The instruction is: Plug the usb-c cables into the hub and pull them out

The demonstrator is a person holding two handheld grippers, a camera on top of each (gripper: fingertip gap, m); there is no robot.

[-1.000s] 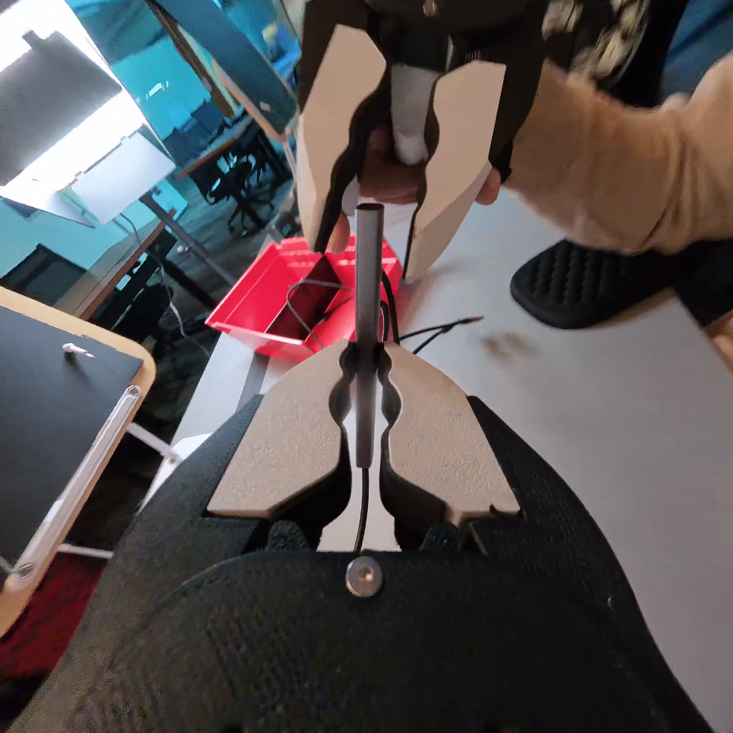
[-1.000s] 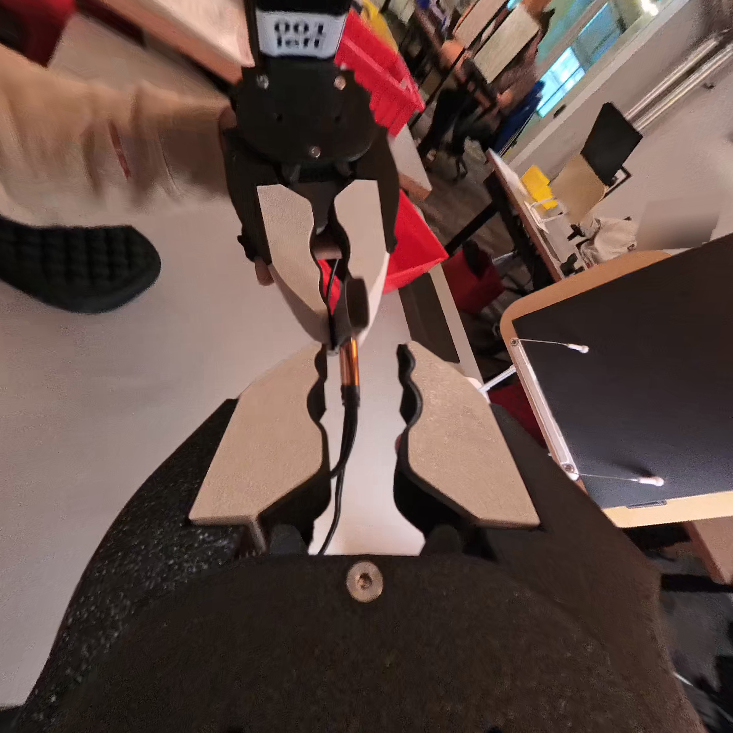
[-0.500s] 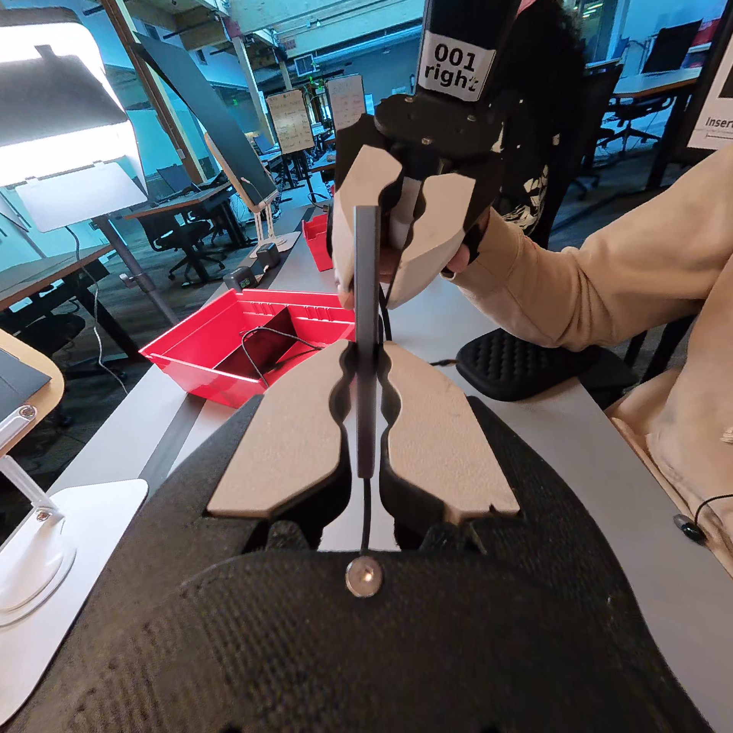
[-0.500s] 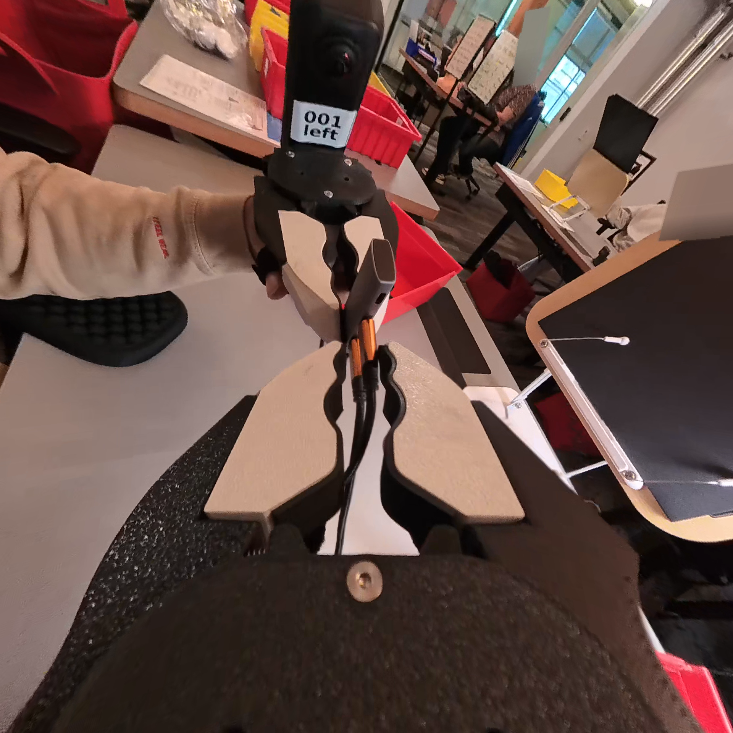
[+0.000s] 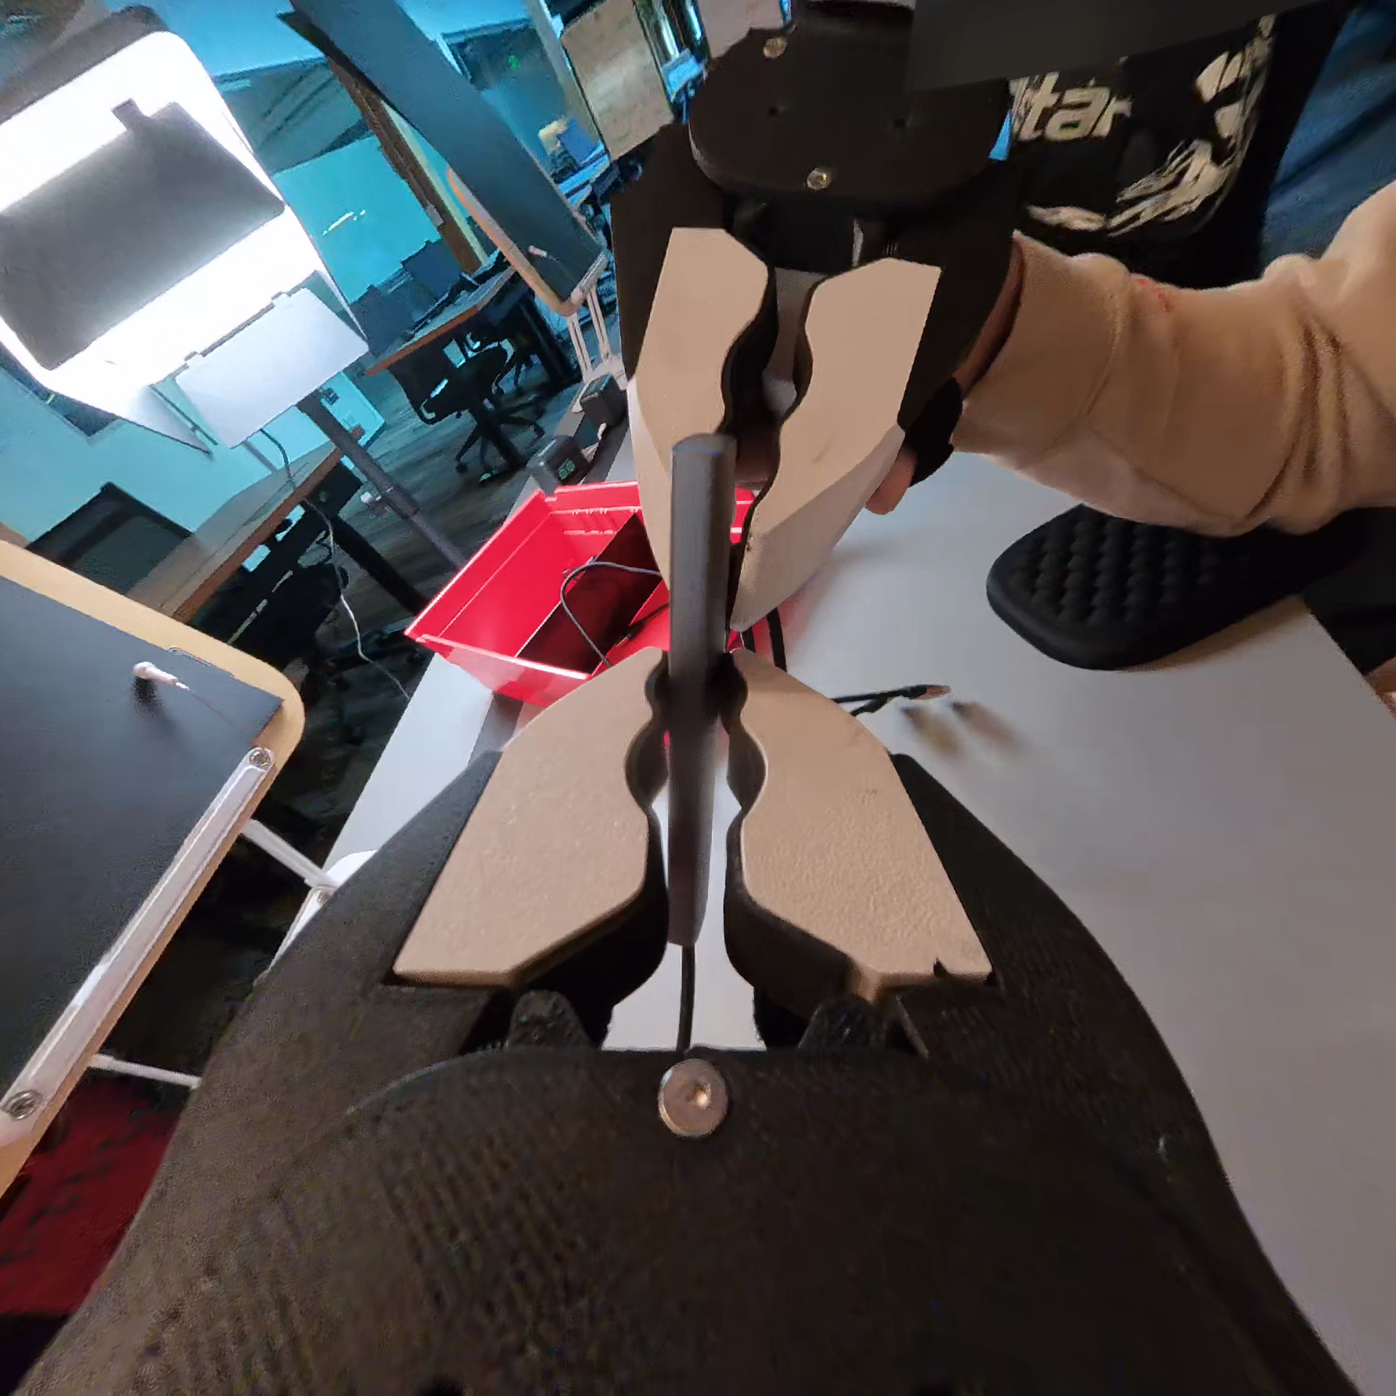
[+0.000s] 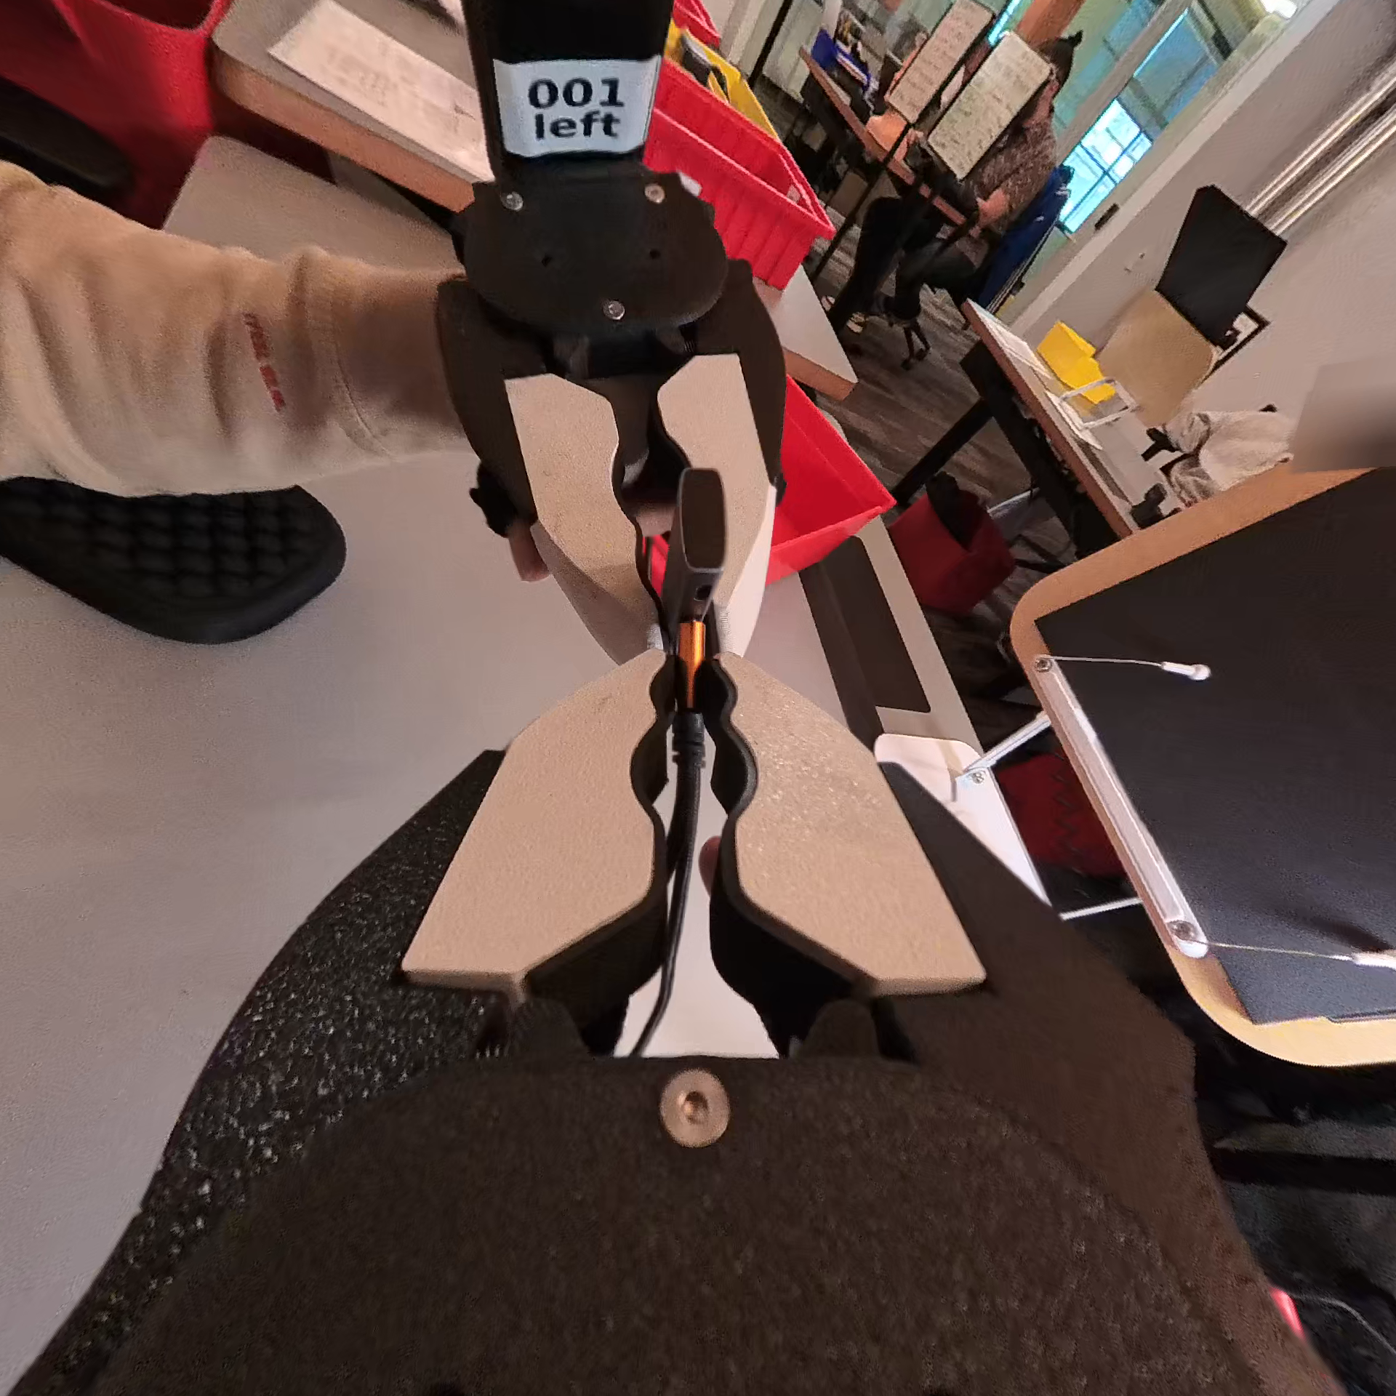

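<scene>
Comparing with half a second ago, one orange plug is now pinched by the right fingers, not two. The hub is clamped edge-on by the left fingers above the counter. A loose cable is seen only in the left view.
</scene>
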